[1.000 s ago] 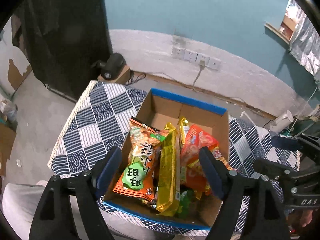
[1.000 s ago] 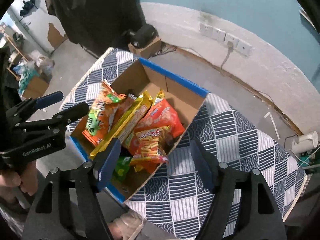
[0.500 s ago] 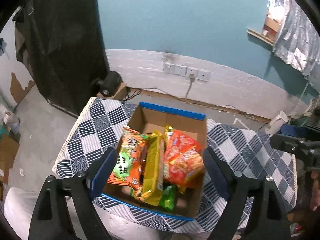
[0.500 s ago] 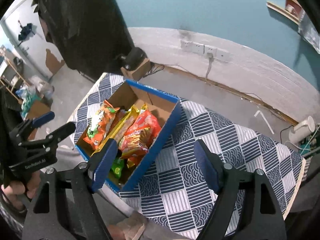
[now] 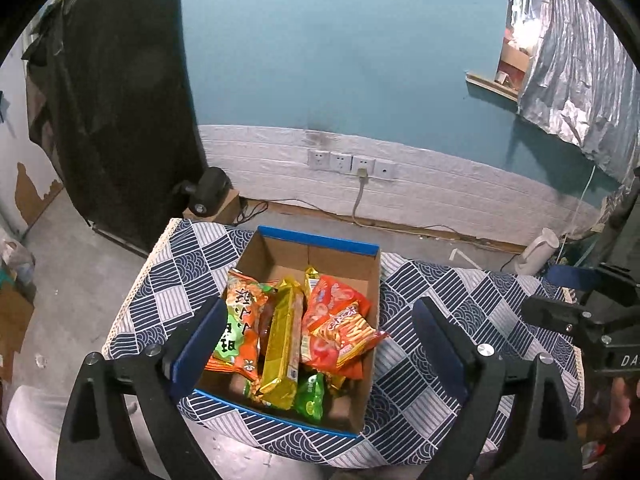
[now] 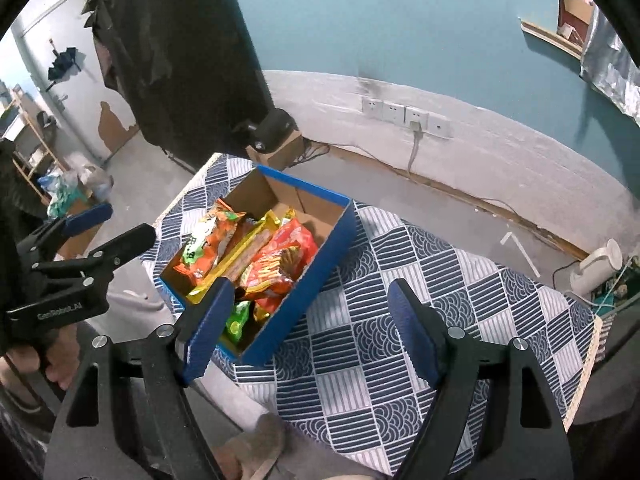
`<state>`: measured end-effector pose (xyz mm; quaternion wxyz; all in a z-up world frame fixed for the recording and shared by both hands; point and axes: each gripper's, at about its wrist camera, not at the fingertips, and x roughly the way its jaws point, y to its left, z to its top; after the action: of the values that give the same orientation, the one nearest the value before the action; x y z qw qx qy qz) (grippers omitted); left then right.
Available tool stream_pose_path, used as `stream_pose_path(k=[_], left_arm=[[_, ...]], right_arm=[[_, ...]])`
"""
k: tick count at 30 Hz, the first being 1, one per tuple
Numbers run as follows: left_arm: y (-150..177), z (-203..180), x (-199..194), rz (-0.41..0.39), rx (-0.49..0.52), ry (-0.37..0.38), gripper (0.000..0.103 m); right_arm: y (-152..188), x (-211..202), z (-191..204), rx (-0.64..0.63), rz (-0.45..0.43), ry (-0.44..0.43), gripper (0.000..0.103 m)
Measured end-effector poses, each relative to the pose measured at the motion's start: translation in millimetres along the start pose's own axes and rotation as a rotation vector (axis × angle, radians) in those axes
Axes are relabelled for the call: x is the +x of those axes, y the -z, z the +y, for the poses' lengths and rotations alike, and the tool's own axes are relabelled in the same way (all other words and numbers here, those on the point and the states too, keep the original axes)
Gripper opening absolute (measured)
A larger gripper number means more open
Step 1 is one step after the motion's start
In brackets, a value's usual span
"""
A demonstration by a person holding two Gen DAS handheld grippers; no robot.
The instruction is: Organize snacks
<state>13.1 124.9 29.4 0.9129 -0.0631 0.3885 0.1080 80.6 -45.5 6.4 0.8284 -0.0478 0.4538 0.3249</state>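
A blue-rimmed cardboard box [image 5: 320, 242] [image 6: 320, 272] stands on a table with a blue-and-white patterned cloth [image 5: 440, 320] [image 6: 380, 340]. It holds several snack packs: an orange-green bag [image 5: 240, 324] [image 6: 204, 244], a gold bar pack [image 5: 282, 344], red-orange bags [image 5: 340, 328] [image 6: 280, 264] and a small green pack [image 5: 310, 396]. My left gripper [image 5: 316, 344] is open and empty, high above the box. My right gripper [image 6: 308, 328] is open and empty, above the box's right edge. Each gripper shows in the other's view, the right one [image 5: 576, 300] and the left one [image 6: 100, 232].
A teal and white wall with sockets [image 5: 352, 162] lies behind the table. A black cloth-covered stand [image 5: 112, 100] and a small black device on a box [image 5: 210, 196] are at the back left. A white kettle [image 5: 536, 250] stands at right.
Both grippers have pulled up and back from the box, so it looks smaller and more of the table and room shows. Both stay open and empty.
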Motion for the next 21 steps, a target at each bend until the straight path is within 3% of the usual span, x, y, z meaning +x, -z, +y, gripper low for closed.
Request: stream_pose_path(k=[21], left_arm=[[-1.2,-6.7,-3.9,0.001,-0.008,0.013,0.096]], right_arm=[[4.1,8.1,0.1,0.005,0.037,-0.032,0.08]])
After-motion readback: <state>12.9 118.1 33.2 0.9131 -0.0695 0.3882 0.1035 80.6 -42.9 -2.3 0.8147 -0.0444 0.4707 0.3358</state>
